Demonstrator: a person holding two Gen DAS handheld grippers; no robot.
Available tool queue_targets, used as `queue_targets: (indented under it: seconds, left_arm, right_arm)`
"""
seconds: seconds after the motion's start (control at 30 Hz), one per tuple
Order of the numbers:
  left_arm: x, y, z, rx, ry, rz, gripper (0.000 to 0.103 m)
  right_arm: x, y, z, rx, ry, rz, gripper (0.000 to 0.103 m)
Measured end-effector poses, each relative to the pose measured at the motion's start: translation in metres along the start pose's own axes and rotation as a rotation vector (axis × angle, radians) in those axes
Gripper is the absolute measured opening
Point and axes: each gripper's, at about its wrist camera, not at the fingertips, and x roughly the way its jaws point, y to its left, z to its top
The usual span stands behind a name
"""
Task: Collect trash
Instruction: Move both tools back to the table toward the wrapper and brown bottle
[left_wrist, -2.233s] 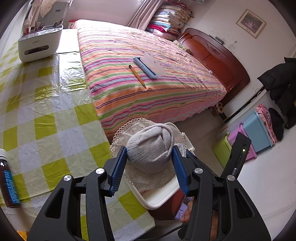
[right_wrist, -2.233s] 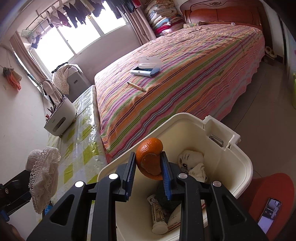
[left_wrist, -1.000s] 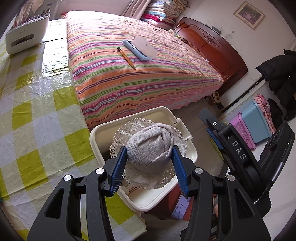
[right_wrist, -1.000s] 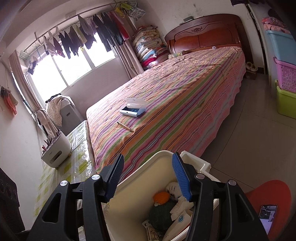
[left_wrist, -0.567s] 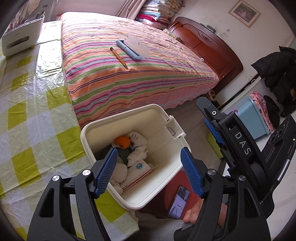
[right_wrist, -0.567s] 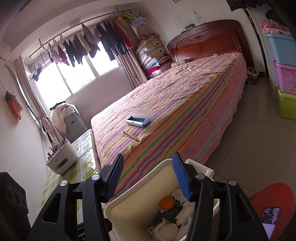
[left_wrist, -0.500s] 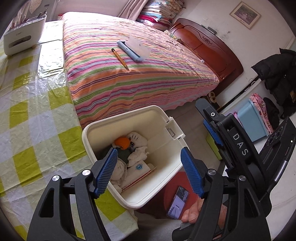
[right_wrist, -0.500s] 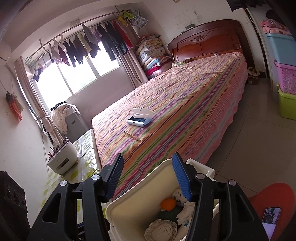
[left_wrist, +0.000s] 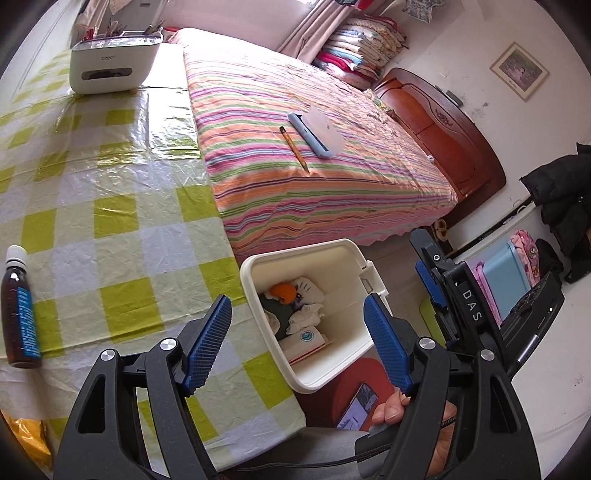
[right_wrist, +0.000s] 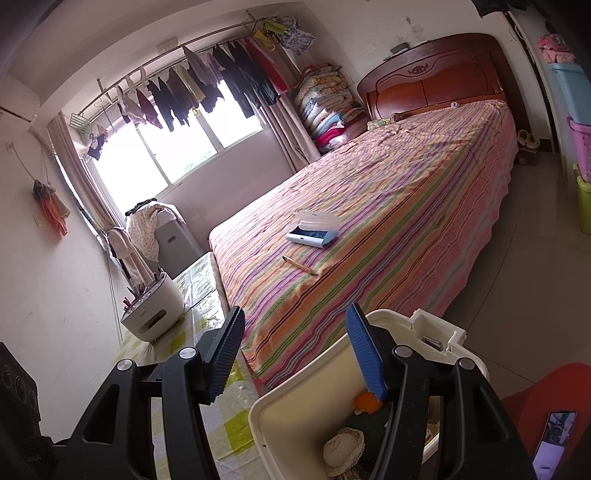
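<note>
Cream trash bin (left_wrist: 354, 254) stood on the floor at the table's edge, at 5 o'clock from the striped bed (left_wrist: 306, 173). Inside lay an orange peel (left_wrist: 282, 291), crumpled tissues (left_wrist: 306, 315) and a small lace-brimmed hat (right_wrist: 341, 452). Left gripper (left_wrist: 297, 343) hovered above the bin, jaws wide apart, holding nothing. Right gripper (right_wrist: 295, 354) likewise spread and unloaded. Brown medicine bottle (left_wrist: 18, 317) lay on the checked tablecloth (left_wrist: 110, 229) at 9 o'clock.

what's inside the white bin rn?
White bin holds an orange peel, crumpled tissues, a lace-brimmed hat and a white packet. Anything beneath them is covered.
</note>
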Motion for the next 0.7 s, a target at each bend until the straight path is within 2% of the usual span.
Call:
queue_targets:
  seconds: [0.17,0.4,0.7]
  left_arm:
    - [-0.035,0.012,-0.005,0.045,-0.035,0.032,0.074]
    - [-0.093,0.048,-0.025,0.123,-0.077,0.093,0.077]
    - [-0.145,0.126,-0.052,0.063,-0.067,0.19,0.077]
  right_arm:
    - [0.003,0.014,-0.005,-0.024,0.027,0.024,0.06]
    - [0.012,0.042,-0.018,-0.103,0.116,0.075,0.06]
    - [0.031,0.103,-0.051,-0.228,0.299,0.156,0.061]
